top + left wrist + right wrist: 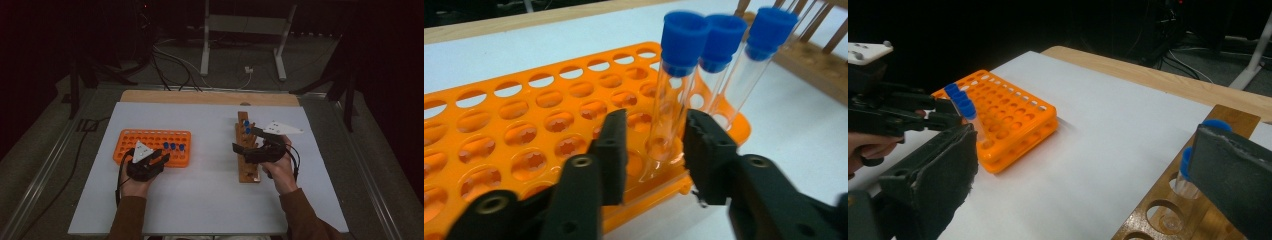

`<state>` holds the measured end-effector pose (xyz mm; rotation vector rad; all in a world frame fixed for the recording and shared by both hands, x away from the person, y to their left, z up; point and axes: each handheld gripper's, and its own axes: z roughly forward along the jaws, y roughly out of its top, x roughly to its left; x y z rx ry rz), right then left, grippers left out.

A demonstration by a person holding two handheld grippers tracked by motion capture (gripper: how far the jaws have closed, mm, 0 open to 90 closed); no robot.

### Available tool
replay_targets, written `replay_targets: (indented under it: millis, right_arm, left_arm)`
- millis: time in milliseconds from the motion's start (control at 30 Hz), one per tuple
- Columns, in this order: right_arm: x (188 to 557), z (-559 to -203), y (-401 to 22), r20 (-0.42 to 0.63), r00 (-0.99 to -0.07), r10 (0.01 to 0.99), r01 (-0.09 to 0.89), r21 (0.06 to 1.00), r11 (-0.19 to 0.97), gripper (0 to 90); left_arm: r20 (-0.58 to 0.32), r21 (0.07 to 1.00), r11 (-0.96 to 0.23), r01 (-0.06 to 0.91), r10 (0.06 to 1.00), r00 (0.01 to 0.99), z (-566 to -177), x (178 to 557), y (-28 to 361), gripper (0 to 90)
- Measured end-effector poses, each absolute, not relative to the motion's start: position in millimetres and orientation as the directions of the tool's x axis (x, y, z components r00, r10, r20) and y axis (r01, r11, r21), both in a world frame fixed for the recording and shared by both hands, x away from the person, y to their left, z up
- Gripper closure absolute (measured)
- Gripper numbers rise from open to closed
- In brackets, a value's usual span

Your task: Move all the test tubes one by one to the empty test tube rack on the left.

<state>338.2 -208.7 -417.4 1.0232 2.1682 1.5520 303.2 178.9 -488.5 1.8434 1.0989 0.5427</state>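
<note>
An orange tube rack (145, 140) lies at the table's left with three clear, blue-capped tubes (173, 146) standing along its right end. My left gripper (654, 135) stands open around the nearest tube (669, 115); a gap shows between the left pad and the glass. The tube stands in its hole, leaning slightly. A wooden rack (245, 165) lies to the right and holds blue-capped tubes (247, 126) at its far end. My right gripper (243, 138) hovers over that rack, jaws wide open with nothing between them. In the right gripper view a capped tube (1188, 170) stands beside the right jaw.
The white table sheet (210, 190) lies open between the two racks and toward the front edge. Most holes of the orange rack (524, 130) hold nothing. Beyond the table's wooden far edge are cables and a stand's legs (205, 55) on the floor.
</note>
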Motion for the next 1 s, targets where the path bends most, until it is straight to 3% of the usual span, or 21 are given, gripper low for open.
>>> replay_targets:
  millis: [267, 400, 567, 633, 733, 1000]
  right_arm:
    - [341.9, -417.4, -212.3, 0.154, -0.696, 0.702, 0.372, 0.913, 0.169, 0.0]
    - [345.1, -417.1, -213.4, 0.101, -0.688, 0.719, 0.351, 0.913, 0.208, 0.0]
    - [351.1, -419.2, -219.6, 0.106, -0.683, 0.723, 0.355, 0.913, 0.202, 0.0]
    - [354.1, -421.3, -222.6, 0.109, -0.677, 0.728, 0.361, 0.911, 0.200, 0.0]
    - [358.0, -424.6, -226.3, 0.109, -0.667, 0.737, 0.369, 0.908, 0.200, 0.0]
    - [368.8, -437.9, -227.8, 0.094, -0.662, 0.744, 0.395, 0.887, 0.240, 6.8]
  left_arm:
    - [-0.115, 0.892, -0.141, 0.429, 0.847, 0.520, -481.0, 296.9, 187.2, 46.6]
    - [-0.119, 0.903, -0.120, 0.413, 0.854, 0.507, -478.1, 294.0, 191.1, 34.0]
    - [-0.104, 0.907, -0.109, 0.406, 0.877, 0.469, -475.6, 291.5, 191.2, 16.9]
    - [-0.100, 0.909, -0.106, 0.404, 0.884, 0.457, -474.5, 290.8, 191.1, 14.4]
    - [-0.084, 0.905, -0.114, 0.409, 0.896, 0.436, -473.5, 290.7, 190.7, 2.1]
    - [-0.081, 0.907, -0.106, 0.407, 0.906, 0.416, -472.9, 289.5, 194.7, 0.6]
